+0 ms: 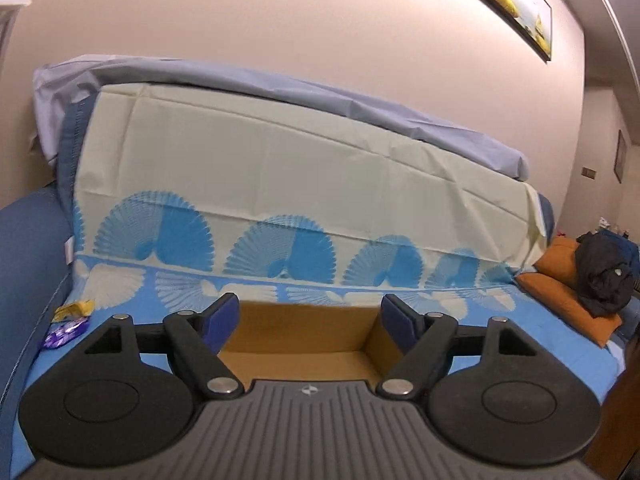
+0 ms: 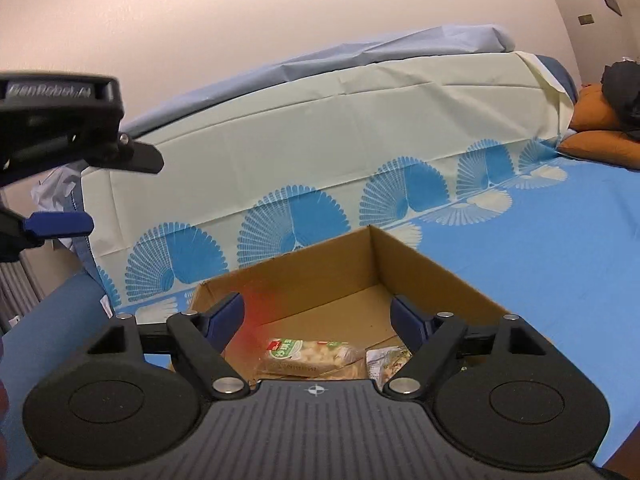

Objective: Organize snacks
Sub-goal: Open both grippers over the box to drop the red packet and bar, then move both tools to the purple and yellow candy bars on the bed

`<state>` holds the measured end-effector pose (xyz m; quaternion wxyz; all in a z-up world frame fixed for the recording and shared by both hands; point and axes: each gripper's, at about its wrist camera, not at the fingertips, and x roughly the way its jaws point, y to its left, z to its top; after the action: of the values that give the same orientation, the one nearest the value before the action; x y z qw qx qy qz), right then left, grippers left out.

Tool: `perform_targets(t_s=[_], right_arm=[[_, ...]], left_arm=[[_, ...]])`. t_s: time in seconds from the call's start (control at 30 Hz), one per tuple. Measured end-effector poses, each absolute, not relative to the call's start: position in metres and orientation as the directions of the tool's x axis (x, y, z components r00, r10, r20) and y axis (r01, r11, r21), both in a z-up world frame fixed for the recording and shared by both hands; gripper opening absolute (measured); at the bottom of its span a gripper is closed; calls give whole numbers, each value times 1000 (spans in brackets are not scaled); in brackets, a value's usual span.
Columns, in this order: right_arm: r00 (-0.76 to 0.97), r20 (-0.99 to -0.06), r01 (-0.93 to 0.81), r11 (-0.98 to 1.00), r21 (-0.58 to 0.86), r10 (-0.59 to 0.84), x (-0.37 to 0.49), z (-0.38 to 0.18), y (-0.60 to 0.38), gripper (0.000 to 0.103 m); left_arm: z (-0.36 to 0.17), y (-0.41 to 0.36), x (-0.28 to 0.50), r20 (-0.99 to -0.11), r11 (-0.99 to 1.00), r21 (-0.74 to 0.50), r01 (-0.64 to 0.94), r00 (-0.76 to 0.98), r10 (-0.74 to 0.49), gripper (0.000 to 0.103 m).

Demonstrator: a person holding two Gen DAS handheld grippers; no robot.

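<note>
Left gripper point(image 1: 310, 320): jaws spread wide, nothing between the pads; held above the cardboard box point(image 1: 304, 354). Right gripper point(image 2: 318, 318): jaws likewise wide and empty, poised over the same box point(image 2: 424, 276), which is set on the blue patterned bedspread point(image 2: 540, 248). Inside the box, near its front wall, two snack packets are seen: a green-labelled one point(image 2: 308, 356) and a pale one point(image 2: 386, 360) just beside it. At the bedspread's left edge, a yellow wrapper point(image 1: 74, 307) and a purple wrapper point(image 1: 66, 333) are noted, outside the box.
</note>
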<state>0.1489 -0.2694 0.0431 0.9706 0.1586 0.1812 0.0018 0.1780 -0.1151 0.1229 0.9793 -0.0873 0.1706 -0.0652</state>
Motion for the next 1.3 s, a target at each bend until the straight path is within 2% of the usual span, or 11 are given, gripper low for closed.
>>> perform_targets(t_s=[0.2,0.27,0.33,0.4,0.47,0.5,0.67,0.97,1.07,1.2,1.3], right_arm=[[928,-363,34,956,292,77,146,41,-260,82],[925,-368,16,959,284,93,147,42,-256,82],[921,-373,-8,960,279,116,147,41,-251,82],[915,-376,-43,960,277,149,145,41,-246,82],[910,-372,-83,959,270,183,145,41,-241,78],[904,-371,-111,955,276,212,145,41,-239,70],[862,-379,-220,922,319,337,147,43,-236,37],[714,-482,-384,860,335,507,221,113,-206,40],[658,-516,-423,836,348,548,262,142,-171,49],[599,-567,-455,823,340,566,318,155,-125,54],[551,-592,-513,798,315,588,357,152,-91,64]], left_arm=[[83,-56,158,-373,975,-224,2,923,-88,75],[70,-31,154,-407,969,-245,-23,910,-81,62],[58,-9,153,-440,965,-259,-44,895,-78,33],[45,12,153,-462,961,-268,-74,885,-60,18],[31,32,154,-476,956,-264,-127,879,-15,15],[26,39,154,-480,953,-267,-146,877,0,13],[-4,70,168,-513,934,-247,-258,852,100,13],[-33,114,223,-478,903,-146,-404,828,293,13],[-34,120,246,-468,899,-111,-425,820,330,15],[-39,129,284,-460,894,-57,-444,807,371,32],[-46,135,309,-465,909,-40,-416,812,352,35]])
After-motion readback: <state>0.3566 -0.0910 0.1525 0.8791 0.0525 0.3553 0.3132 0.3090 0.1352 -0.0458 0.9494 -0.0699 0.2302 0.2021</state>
